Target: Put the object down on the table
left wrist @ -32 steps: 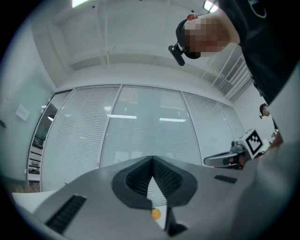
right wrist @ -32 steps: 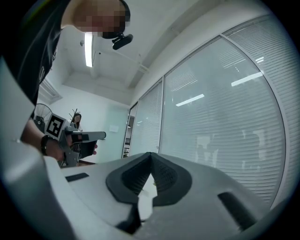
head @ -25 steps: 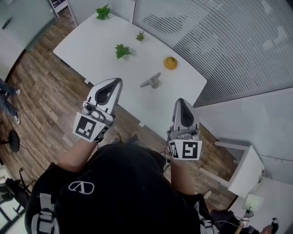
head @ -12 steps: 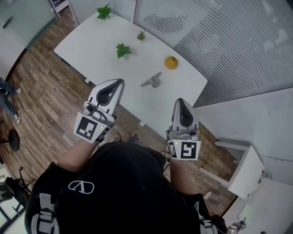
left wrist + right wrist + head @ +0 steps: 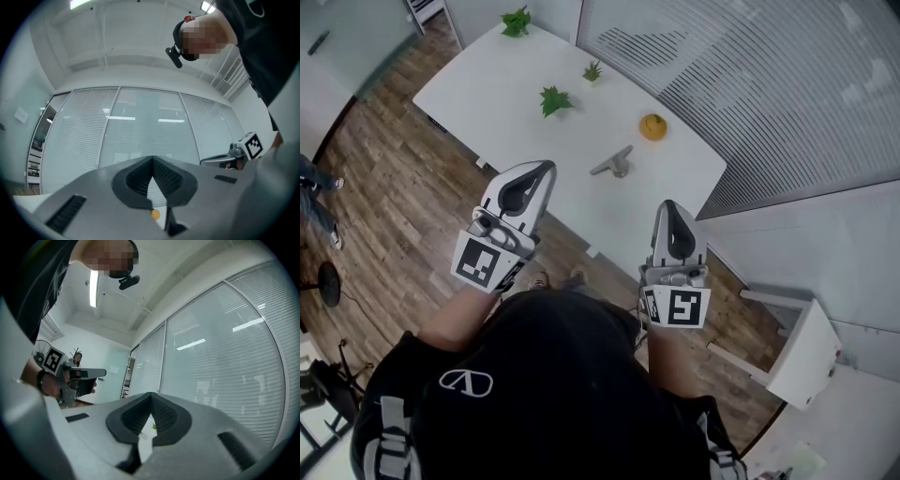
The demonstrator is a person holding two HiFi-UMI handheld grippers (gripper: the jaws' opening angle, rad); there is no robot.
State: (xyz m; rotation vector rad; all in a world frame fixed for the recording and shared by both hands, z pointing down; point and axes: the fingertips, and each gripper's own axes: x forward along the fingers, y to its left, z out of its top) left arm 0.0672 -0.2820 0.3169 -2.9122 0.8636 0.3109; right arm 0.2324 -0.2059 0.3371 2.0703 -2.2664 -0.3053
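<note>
Both grippers are held up in front of the person, short of the white table (image 5: 497, 84), with nothing in them. My left gripper (image 5: 546, 168) is shut, its jaw tips meeting (image 5: 152, 157). My right gripper (image 5: 673, 204) is shut too, its tips touching (image 5: 150, 393). On the table lie an orange round object (image 5: 652, 127) and a grey angled object (image 5: 613, 164), both beyond the gripper tips. The orange object (image 5: 155, 214) shows as a small spot through the gap under the left jaws.
Three small green plants (image 5: 554, 99) (image 5: 517, 21) (image 5: 592, 71) stand on the table's far part. A wall of glass with blinds (image 5: 750, 84) runs along the table's right side. Wooden floor (image 5: 384, 178) lies to the left, and a white side table (image 5: 802, 352) at lower right.
Almost nothing: the head view has drifted slightly, and both grippers stay raised and shut in the same places.
</note>
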